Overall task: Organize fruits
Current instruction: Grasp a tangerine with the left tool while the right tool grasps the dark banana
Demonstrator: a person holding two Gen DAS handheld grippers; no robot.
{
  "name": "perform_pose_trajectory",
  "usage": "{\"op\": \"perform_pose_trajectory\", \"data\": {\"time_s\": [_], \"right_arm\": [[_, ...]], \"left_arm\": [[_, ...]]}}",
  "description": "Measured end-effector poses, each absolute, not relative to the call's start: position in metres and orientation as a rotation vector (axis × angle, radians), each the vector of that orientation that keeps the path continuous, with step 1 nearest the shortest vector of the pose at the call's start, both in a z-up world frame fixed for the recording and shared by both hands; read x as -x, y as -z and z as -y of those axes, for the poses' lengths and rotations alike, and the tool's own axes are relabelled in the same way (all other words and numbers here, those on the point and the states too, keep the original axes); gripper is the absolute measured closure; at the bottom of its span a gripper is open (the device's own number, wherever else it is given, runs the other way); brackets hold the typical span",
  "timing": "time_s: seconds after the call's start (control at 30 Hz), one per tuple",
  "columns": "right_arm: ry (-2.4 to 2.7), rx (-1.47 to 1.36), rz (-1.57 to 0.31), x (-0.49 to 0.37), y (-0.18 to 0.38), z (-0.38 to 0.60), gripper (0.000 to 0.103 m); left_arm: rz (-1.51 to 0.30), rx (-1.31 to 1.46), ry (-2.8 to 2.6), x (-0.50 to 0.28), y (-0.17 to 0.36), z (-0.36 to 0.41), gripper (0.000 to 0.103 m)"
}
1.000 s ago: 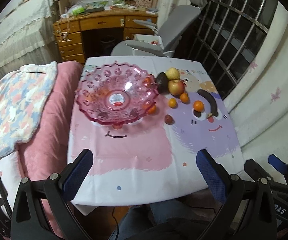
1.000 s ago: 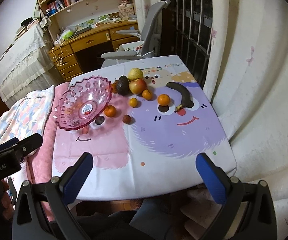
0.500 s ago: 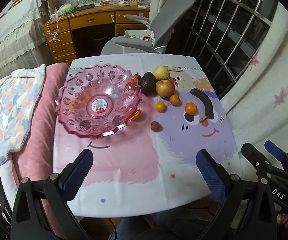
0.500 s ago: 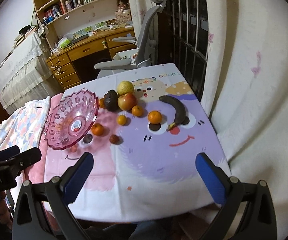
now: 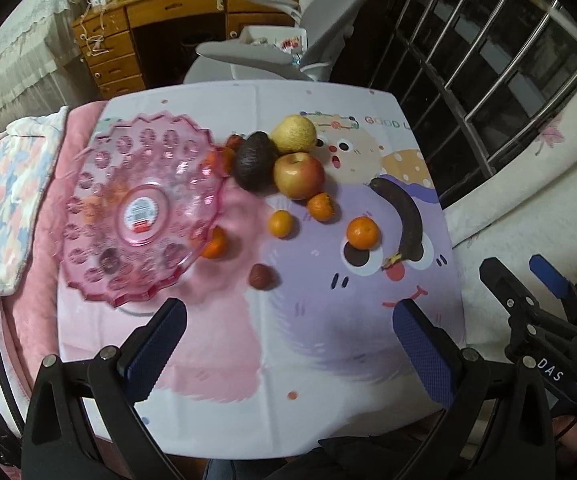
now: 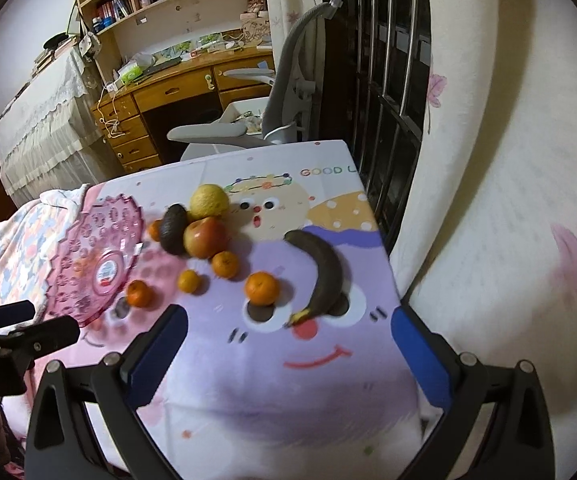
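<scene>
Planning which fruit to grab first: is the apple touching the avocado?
Touching. The right wrist view shows the apple pressed against the avocado, no gap.

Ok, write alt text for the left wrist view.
An empty pink glass bowl sits at the left of a cartoon-print tablecloth, with loose fruit beside it: an apple, pear, avocado, dark banana and small oranges. The open left gripper frames the foreground.
</scene>
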State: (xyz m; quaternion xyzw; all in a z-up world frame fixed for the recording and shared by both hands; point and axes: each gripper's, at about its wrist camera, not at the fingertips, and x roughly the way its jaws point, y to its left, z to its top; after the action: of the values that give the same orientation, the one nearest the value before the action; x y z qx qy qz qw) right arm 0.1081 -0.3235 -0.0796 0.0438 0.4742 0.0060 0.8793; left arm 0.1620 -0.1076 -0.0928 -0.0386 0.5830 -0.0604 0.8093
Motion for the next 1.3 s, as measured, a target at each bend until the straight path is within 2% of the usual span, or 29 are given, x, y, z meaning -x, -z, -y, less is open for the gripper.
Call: {"op": "perform_pose_trajectory", "data": {"time_s": [0.23,0.63,0.9,1.17,1.23,1.3], "right_arm": [[-0.042,-0.120,-1.064,-0.153,0.125,0.356,0.004],[-0.094,-0.024,-1.146,-0.194,0.210,0.376,0.021],[-0.174,0.025,-1.136,-0.210,0.244,0.378,0.031],[-0.299,0.117,-1.093,-0.219,0.264,0.363,0.047],[-0.311,0.133,-1.081,-0.222,0.265,0.360,0.050],[-0.318,0.156,-1.066,-0.223,0.266,0.358,0.051]], "left_arm": [[-1.340,0.065,0.110,-0.202,0.133,0.151,0.001],[-1.461,0.031,0.106,-0.262,0.201,0.207,0.001],[-1.553,0.053,0.078,-0.284,0.243,0.224,0.004],[-1.593,0.093,0.065,-0.295,0.273,0.232,0.014],[-1.603,0.095,0.060,-0.297,0.278,0.233,0.022],[-1.612,0.096,0.052,-0.297,0.283,0.233,0.024]]}}
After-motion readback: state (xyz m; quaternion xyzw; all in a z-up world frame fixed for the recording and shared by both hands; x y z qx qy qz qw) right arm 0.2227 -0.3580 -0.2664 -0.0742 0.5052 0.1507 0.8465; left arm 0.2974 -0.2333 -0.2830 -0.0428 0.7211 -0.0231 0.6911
